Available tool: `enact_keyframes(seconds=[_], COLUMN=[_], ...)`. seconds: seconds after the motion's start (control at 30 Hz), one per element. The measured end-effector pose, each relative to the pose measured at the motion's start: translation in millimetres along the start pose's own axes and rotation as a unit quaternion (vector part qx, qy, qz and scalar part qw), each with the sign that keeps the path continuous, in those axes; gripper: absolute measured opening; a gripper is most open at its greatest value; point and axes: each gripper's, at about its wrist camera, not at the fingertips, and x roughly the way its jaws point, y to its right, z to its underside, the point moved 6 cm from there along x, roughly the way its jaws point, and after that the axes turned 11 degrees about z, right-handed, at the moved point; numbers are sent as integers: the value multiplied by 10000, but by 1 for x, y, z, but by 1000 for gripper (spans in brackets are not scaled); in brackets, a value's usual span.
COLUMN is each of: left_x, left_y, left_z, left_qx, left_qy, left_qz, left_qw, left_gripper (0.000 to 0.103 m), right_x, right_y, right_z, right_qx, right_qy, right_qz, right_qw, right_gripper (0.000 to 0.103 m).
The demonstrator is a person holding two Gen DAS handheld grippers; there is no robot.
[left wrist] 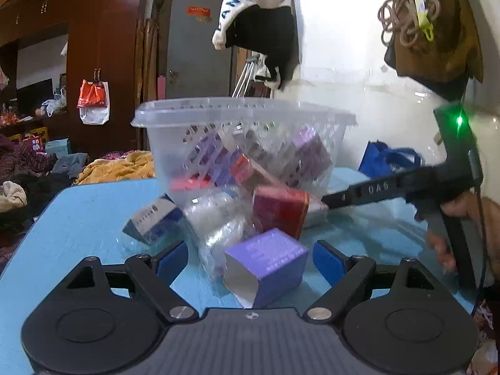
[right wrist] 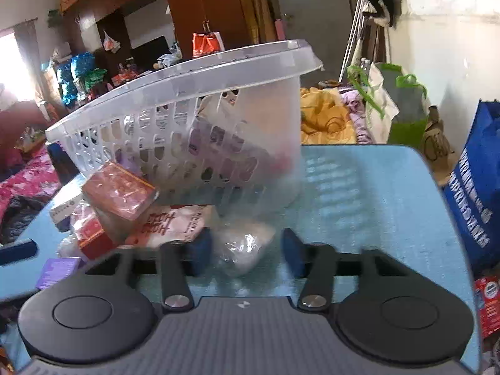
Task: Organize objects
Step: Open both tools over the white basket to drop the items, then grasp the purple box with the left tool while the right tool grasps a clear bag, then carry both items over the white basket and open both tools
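A clear plastic basket (left wrist: 243, 115) stands tilted on the blue table (left wrist: 81, 212), resting on a pile of small boxes; it also shows in the right wrist view (right wrist: 193, 93). A purple box (left wrist: 268, 265) lies between my left gripper's (left wrist: 250, 259) open fingers, with a clear plastic bag (left wrist: 215, 218) beside it. A red box (left wrist: 279, 209) and a blue-white box (left wrist: 153, 218) lie under the basket. My right gripper (right wrist: 247, 251) is open around a clear bag (right wrist: 243, 243), below the basket's corner. Red boxes (right wrist: 118, 190) lie to its left.
A blue shopping bag (right wrist: 478, 187) stands at the table's right edge. Clothes and bedding (left wrist: 118, 165) lie beyond the far edge. A white and black garment (left wrist: 262, 25) hangs above. The table (right wrist: 375, 193) right of the basket is bare.
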Motion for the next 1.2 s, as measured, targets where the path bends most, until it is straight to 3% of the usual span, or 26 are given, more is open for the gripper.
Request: enact_keyframes(seconds=[0.27,0.57,0.63,0.83,1.0,1.1,1.2], left_x=[15,34,27,-1,-24,-34,-41], left_y=[17,32,31,32,32,24,16], left_z=[7,6,7,6,1,-11,-39], left_qx=[191,519,572,594,669,600,638], left_qy=[-225,-395,-279,283,673,892,1147], left_qz=[-179,-818,-956,-521,-422,-299,-252], left_qw=[9994,9945,9934,9965,9946,9938,9910], left_gripper=[89,86,68,68,67,67,67], right_x=[-23,-30,-31,-35,-43,-51,-75], right_y=[13,10,9,3,-2,-4,-11], right_z=[1,-1,-1,0,1,0,-17], right_qx=[356,384,373,217,74,34,81], right_qy=[519,769,805,960,1126,1238,1513], right_qz=[-97,-252,-231,-93,-105,-94,-365], right_qw=[9980,9960,9958,9951,9936,9923,9878], right_gripper=[46,46,46,46,46,46,46])
